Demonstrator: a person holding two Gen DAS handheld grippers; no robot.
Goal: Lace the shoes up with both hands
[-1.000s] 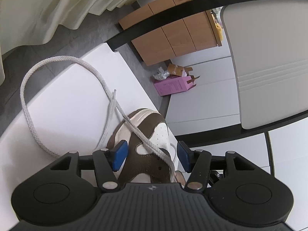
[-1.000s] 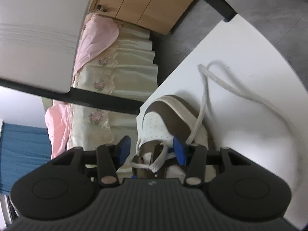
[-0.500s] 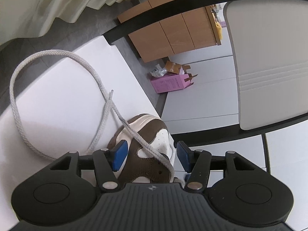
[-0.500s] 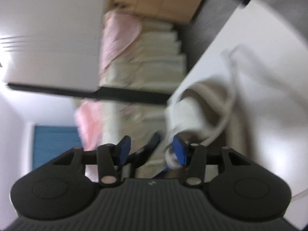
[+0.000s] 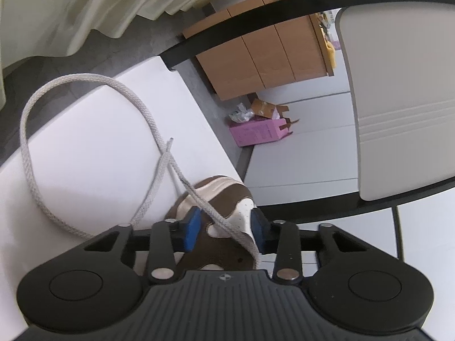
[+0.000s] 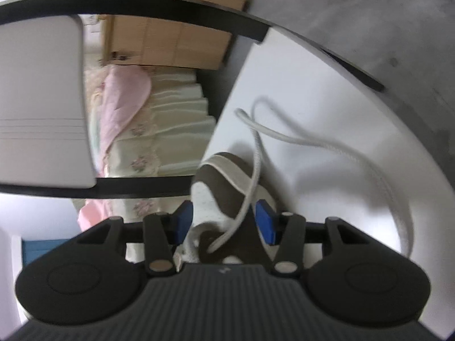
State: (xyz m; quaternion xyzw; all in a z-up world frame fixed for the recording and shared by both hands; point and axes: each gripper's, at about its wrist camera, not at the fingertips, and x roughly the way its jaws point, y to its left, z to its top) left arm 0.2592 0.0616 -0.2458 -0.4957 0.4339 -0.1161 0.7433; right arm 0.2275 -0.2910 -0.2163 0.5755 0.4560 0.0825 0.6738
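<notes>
A brown and white shoe (image 5: 224,190) lies on the white table (image 5: 99,156), its toe pointing away. Its thick white lace (image 5: 136,105) loops wide over the table and crosses itself near the toe. My left gripper (image 5: 226,230) hangs over the shoe's upper with its jaws closing. One strand of lace runs between them, close to the right pad, and is not pinched. In the right wrist view, my right gripper (image 6: 224,223) stands open astride the shoe (image 6: 224,176). There the lace (image 6: 327,145) runs down from the table into an eyelet between the pads.
A chair with a white back panel (image 5: 398,99) and a black frame stands just beyond the table edge. Farther off are a wooden cabinet (image 5: 256,51), a pink box (image 5: 256,135) on the floor, and a bed with pink and cream bedding (image 6: 128,99).
The left jaws have drawn closer together around the lace strand. The right gripper has rolled and shifted sideways, so the shoe sits more centrally between its pads.
</notes>
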